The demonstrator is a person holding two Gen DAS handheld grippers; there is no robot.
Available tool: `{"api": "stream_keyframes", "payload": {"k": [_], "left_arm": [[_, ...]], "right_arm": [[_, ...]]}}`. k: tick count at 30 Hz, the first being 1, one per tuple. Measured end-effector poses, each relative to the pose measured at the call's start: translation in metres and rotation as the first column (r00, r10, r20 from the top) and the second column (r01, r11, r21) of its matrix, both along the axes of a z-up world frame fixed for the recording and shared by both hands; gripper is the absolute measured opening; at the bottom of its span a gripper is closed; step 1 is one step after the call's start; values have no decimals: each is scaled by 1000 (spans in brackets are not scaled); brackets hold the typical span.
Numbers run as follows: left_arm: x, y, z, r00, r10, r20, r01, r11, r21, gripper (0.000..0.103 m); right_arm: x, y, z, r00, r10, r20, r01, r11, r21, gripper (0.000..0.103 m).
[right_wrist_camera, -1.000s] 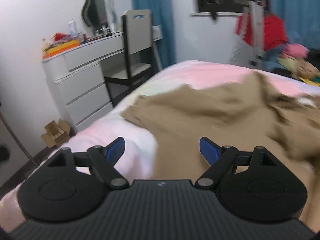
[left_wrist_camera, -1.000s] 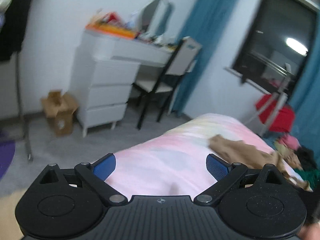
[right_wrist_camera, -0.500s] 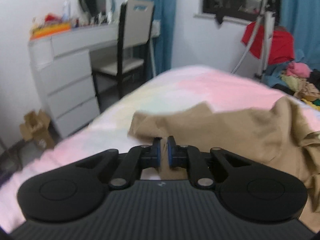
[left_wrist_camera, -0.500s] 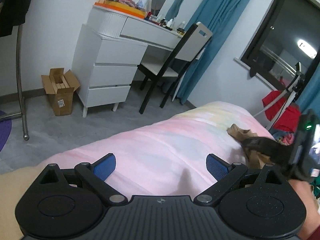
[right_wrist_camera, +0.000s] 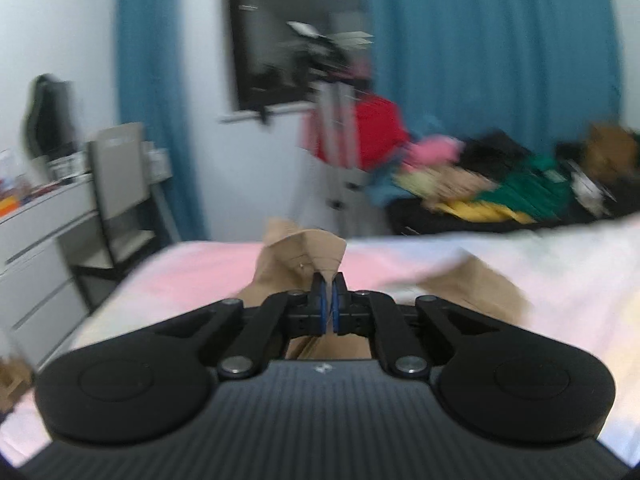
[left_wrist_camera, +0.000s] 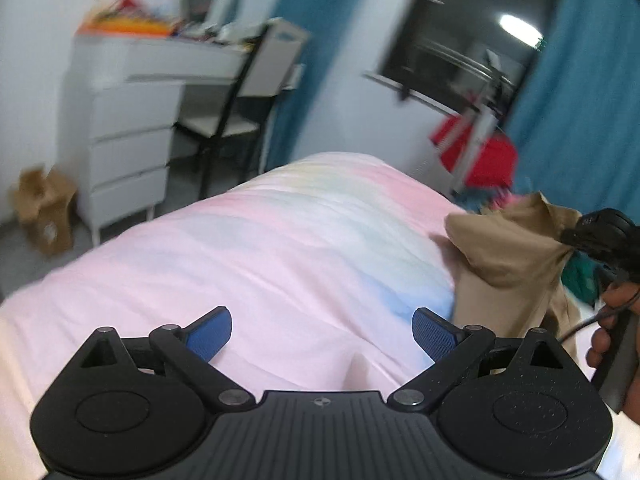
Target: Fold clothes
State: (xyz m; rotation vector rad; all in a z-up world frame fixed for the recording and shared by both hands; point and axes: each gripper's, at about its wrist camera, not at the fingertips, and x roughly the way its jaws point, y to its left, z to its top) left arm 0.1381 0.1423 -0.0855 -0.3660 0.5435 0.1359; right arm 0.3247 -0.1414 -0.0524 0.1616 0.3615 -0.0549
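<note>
A tan garment [right_wrist_camera: 304,256] lies on the bed with its pink pastel cover [left_wrist_camera: 280,248]. My right gripper [right_wrist_camera: 329,304] is shut on an edge of it and holds that part lifted above the cover. In the left wrist view the lifted tan garment [left_wrist_camera: 504,248] hangs at the right from the right gripper [left_wrist_camera: 604,236]. My left gripper [left_wrist_camera: 322,330] is open and empty over the bare cover, left of the garment.
A white dresser [left_wrist_camera: 128,128] and a dark chair [left_wrist_camera: 240,112] stand beyond the bed's left side. A cardboard box [left_wrist_camera: 44,208] sits on the floor. A pile of coloured clothes [right_wrist_camera: 500,188] and a red garment on a rack [right_wrist_camera: 372,136] lie past the far edge.
My right gripper closed on the tan garment's edge and lifted it up and to the right. My left gripper stayed open and swung right over the cover.
</note>
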Motion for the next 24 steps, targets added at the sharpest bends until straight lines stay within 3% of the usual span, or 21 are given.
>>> {"api": "stream_keyframes", "payload": {"k": [2, 5, 8, 10, 12, 14, 15, 18, 20, 24], "left_arm": [[0, -10, -3, 1000, -15, 0, 15, 1000, 21, 98], [7, -13, -12, 999, -26, -38, 25, 1000, -6, 98], [11, -19, -13, 998, -46, -36, 47, 999, 10, 98], [12, -27, -14, 997, -70, -33, 71, 997, 33, 98], [14, -30, -14, 996, -86, -34, 87, 995, 47, 98], [15, -35, -15, 995, -96, -37, 98, 993, 59, 98], [15, -37, -16, 994, -100, -38, 103, 993, 63, 98], [18, -39, -17, 993, -110, -41, 113, 992, 61, 98], [19, -40, -19, 992, -116, -42, 119, 991, 61, 98], [20, -44, -21, 991, -130, -44, 132, 990, 57, 98]], "right_arm": [[-9, -33, -19, 997, -71, -43, 73, 996, 48, 5], [-22, -75, -57, 978, -161, -132, 176, 978, 109, 5], [-32, -99, -95, 960, -167, -225, 211, 959, 189, 8], [-39, -108, -101, 965, -133, -226, 189, 950, 248, 12], [-44, -112, -99, 972, -98, -213, 156, 950, 272, 23], [-48, -113, -92, 980, -65, -189, 117, 953, 278, 61], [-54, -115, -88, 987, -59, -152, 102, 949, 297, 67], [-58, -124, -77, 997, -52, -48, 66, 939, 338, 69], [-48, -126, -74, 999, -44, -32, 52, 944, 325, 68], [-10, -118, -65, 996, -18, -90, 39, 973, 229, 56]]}}
